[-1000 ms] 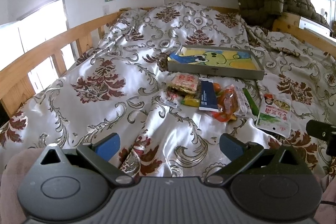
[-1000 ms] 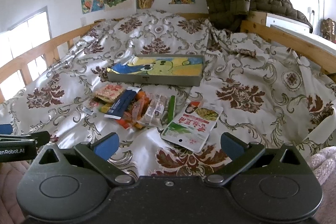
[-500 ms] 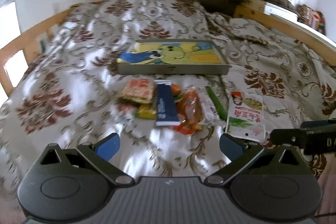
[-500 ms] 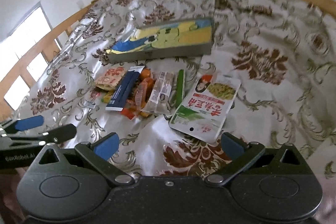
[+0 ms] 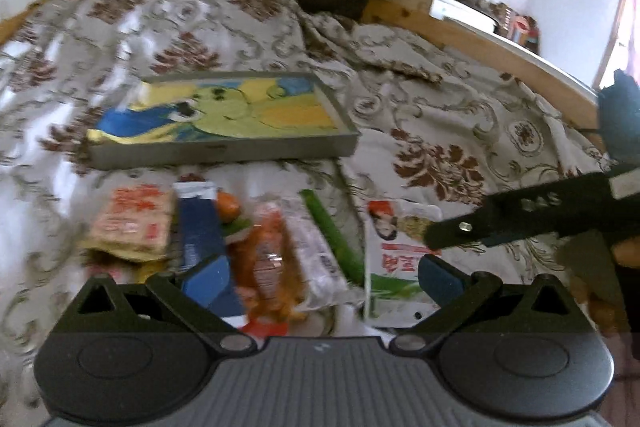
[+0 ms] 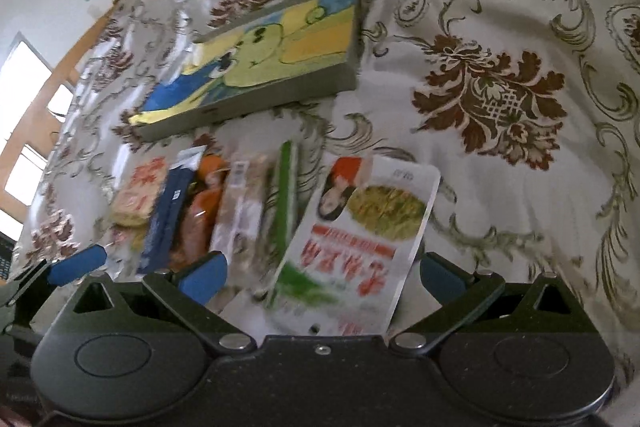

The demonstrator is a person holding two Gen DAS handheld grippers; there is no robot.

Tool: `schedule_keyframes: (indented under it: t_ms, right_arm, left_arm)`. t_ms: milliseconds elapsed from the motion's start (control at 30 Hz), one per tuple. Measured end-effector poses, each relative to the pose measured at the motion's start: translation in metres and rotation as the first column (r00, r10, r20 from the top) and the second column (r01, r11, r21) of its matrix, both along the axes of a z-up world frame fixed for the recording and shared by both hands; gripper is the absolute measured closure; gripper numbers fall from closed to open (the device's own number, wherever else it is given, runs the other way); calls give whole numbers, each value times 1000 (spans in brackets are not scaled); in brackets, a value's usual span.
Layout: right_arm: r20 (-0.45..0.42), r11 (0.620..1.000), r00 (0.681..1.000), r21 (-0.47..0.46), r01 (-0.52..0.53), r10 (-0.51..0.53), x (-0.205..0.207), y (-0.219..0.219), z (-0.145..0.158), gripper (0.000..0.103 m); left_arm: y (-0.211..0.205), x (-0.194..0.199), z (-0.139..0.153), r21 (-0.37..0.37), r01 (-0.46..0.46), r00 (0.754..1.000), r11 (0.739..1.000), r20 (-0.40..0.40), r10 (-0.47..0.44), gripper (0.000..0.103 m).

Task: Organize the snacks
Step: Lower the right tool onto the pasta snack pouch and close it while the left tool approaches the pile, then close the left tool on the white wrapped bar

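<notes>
Both grippers have dropped lower and closer to the row of snacks since a second ago, and the right gripper [image 6: 320, 275] now has the big white pouch [image 6: 360, 227] lying between its spread fingers. The left gripper [image 5: 320, 275] hangs with its fingers wide apart too, over the near ends of the blue bar [image 5: 202, 239] and the orange packet [image 5: 272, 263]; neither tool holds anything.

The snacks lie side by side on the bedspread [image 6: 520, 187] just in front of the shallow tray [image 5: 224, 147]: a tan cracker pack [image 5: 132, 223], the blue bar, the orange packet, a clear wrapped bar [image 5: 316, 255], a thin green stick [image 5: 332, 235] and the pouch at the right end. The tray looks to be where they should go; nothing is in it yet.

The pouch is flat, slick and limp, so a pinch may slide off or catch only the cloth. Its left edge touches or overlaps the green stick, which could be dragged along. The left fingers span two packets and may grab both. The soft, creased bedspread gives under pressure.

Right of the pouch the bedspread is bare out to the wooden bed rail [image 5: 500, 47]. The grippers sit near each other, so they could bump.
</notes>
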State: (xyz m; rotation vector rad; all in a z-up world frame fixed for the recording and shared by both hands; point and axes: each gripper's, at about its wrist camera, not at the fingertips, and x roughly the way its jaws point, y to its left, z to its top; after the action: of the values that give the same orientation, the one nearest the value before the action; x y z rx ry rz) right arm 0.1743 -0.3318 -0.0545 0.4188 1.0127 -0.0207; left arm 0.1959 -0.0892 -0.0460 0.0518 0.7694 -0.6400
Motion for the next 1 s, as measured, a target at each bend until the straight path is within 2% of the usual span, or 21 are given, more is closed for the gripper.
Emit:
schedule_keyframes:
  t_ms: [133, 267, 533, 633, 733, 800, 867, 1000]
  right_arm:
    - [-34, 999, 999, 43, 33, -31, 19, -16, -19, 1]
    - [-69, 986, 996, 148, 72, -62, 23, -30, -36, 1]
    - [-75, 979, 995, 183, 83, -71, 29, -33, -41, 1]
    - [-66, 977, 996, 197, 79, -68, 32, -33, -43, 1]
    - [-60, 977, 996, 198, 75, -65, 36, -30, -45, 1]
    - [-56, 980, 996, 183, 72, -63, 37, -29, -46, 3]
    - [-58, 985, 996, 156, 72, -63, 38, -26, -48, 5]
    - [-63, 993, 996, 95, 72, -66, 43, -17, -51, 5]
  left_arm:
    - [-15, 16, -18, -36, 47, 997, 998, -56, -49, 0]
    - [-22, 25, -31, -69, 68, 994, 995, -83, -74, 1]
    - [-32, 41, -44, -102, 48, 990, 994, -126, -61, 3]
    - [-36, 51, -48, -98, 16, 987, 995, -155, -31, 11]
    - [-37, 59, -54, -49, -21, 984, 999, -177, 12, 23]
    - [-39, 62, -59, 4, -40, 980, 999, -193, 40, 38]
    - [-40, 66, -65, 63, -49, 979, 997, -194, 60, 48]
    - [-42, 69, -68, 75, -56, 979, 996, -192, 70, 48]
